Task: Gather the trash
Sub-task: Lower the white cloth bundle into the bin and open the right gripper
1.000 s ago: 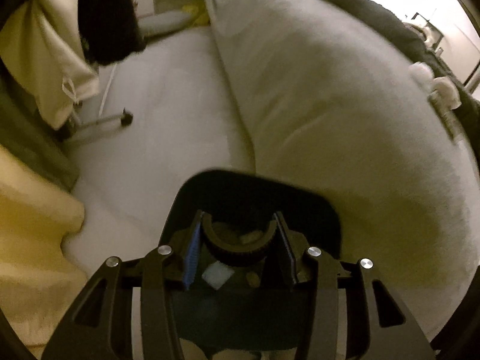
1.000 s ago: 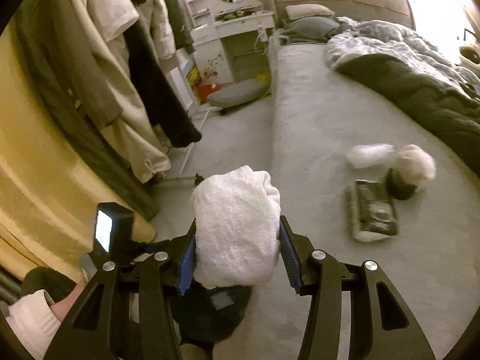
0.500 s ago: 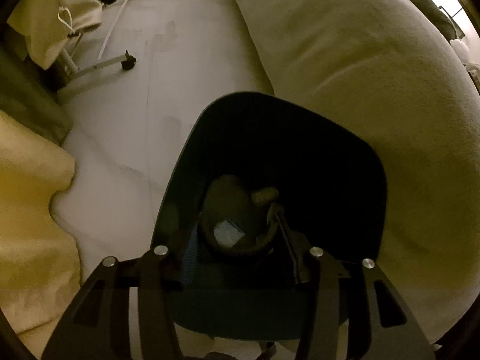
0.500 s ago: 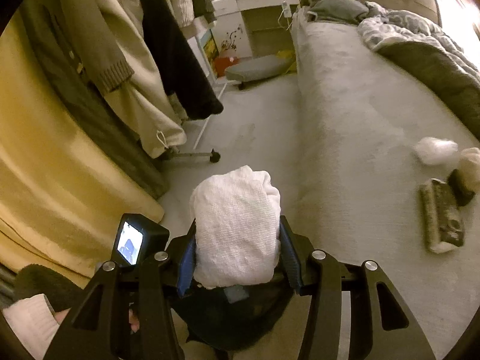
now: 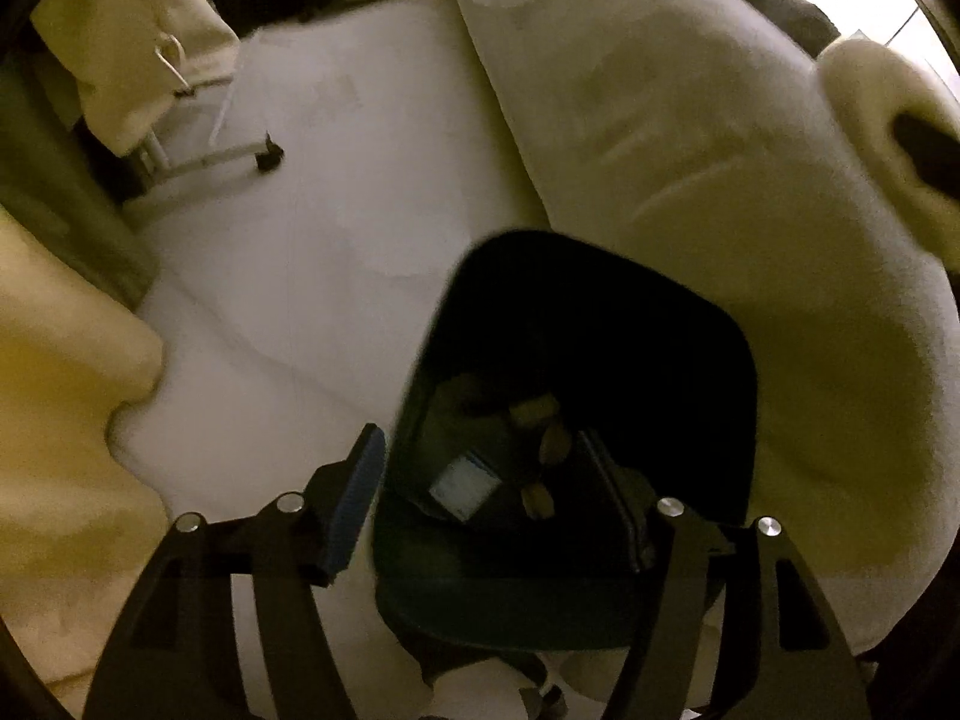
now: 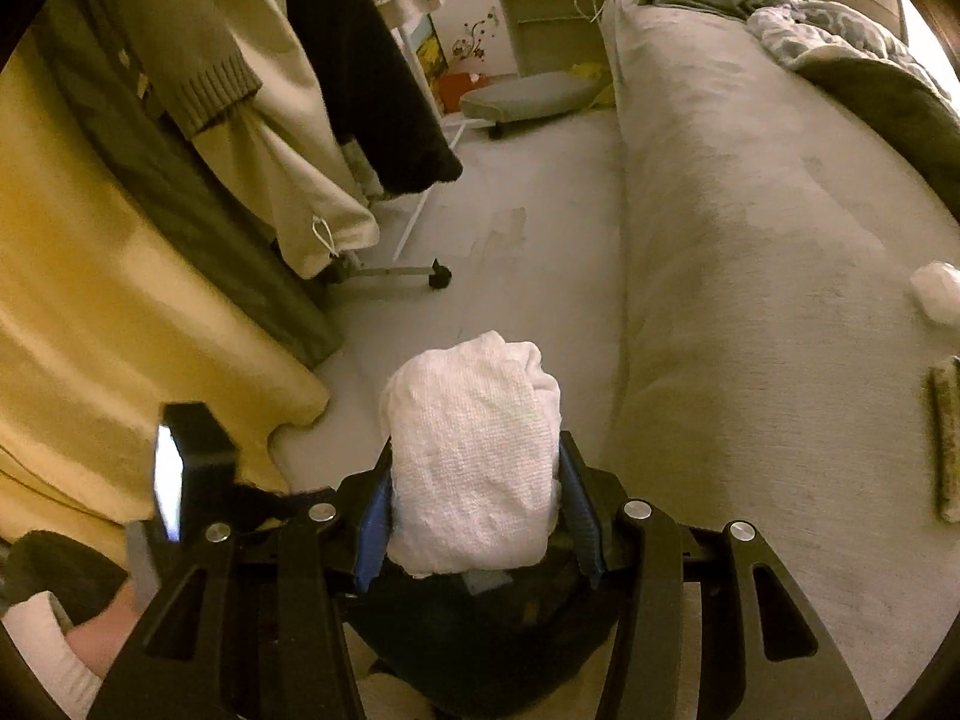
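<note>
Two hand-held grippers above one dark bin [image 5: 600,324], set on the pale floor [image 5: 312,210] hard against the long edge of the bed [image 5: 690,138].

Left hand-held gripper [image 5: 480,444]: jaws just opened wider, now spread, nothing pinched between the blue pads; one finger outside the bin's rim, the other over its mouth. Right hand-held gripper [image 6: 474,450]: clamped on a white wad [image 6: 474,408] of paper towel or cloth, with the bin directly below the fingers.

Step in hand, as judged: dropping the wad into the bin.
- Centre over the mouth, not the rim, before release.
- Lower close to the opening.
- Spread the jaws fully, since a soft squeezed wad may cling to a ribbed pad.
- Draw the left hand-held gripper aside to clear the path.

Materials and shapes:
- Bin: smooth, rigid, with a rounded-rectangular mouth and a dark interior; at the bottom, a small pale square scrap [image 5: 465,486] and a few brownish bits [image 5: 540,414].
- Wad: soft, waffle-textured, bulging above the pads, pressed in at the sides.
- Bed cover: matt, short-napped fabric with a rounded edge.
- On the bed top, well in from the long edge: a crumpled white lump [image 6: 936,294] and a flat packet [image 6: 948,438], both partly cut off, probably trash left to collect.
</note>
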Demonstrator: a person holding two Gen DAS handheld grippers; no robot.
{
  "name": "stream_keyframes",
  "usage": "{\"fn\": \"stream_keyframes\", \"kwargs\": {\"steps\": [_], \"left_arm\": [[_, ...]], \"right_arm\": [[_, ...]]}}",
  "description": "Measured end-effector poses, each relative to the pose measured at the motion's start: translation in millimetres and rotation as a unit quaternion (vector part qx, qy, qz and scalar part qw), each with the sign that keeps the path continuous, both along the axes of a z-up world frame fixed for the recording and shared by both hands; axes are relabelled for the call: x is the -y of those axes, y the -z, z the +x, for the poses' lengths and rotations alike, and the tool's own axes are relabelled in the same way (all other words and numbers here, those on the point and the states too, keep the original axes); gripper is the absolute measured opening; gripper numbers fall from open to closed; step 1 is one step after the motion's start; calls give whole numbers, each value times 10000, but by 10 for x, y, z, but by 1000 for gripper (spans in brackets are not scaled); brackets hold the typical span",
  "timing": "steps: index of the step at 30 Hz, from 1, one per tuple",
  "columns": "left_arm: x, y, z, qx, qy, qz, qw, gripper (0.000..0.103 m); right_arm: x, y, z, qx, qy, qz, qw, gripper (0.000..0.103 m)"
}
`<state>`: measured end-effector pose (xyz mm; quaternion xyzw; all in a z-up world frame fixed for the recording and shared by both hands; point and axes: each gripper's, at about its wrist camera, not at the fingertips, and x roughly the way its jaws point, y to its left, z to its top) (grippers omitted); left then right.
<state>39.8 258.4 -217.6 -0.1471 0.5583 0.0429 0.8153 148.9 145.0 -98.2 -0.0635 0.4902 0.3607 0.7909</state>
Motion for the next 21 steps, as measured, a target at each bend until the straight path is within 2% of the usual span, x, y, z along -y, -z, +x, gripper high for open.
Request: {"fn": "stream_keyframes", "kwargs": {"steps": [7, 10, 21], "left_arm": [[-182, -371, -162, 624, -39, 297, 9976, 68], [-273, -521, -219, 853, -94, 341, 9957, 65], [-537, -909, -374, 1431, -416, 488, 9876, 56]], "right_arm": [[-179, 224, -18, -122, -131, -228, 9996, 50], [-285, 332, -26, -173, -194, -348, 9991, 50], [-622, 725, -120, -349, -491, -822, 9948, 50]]}}
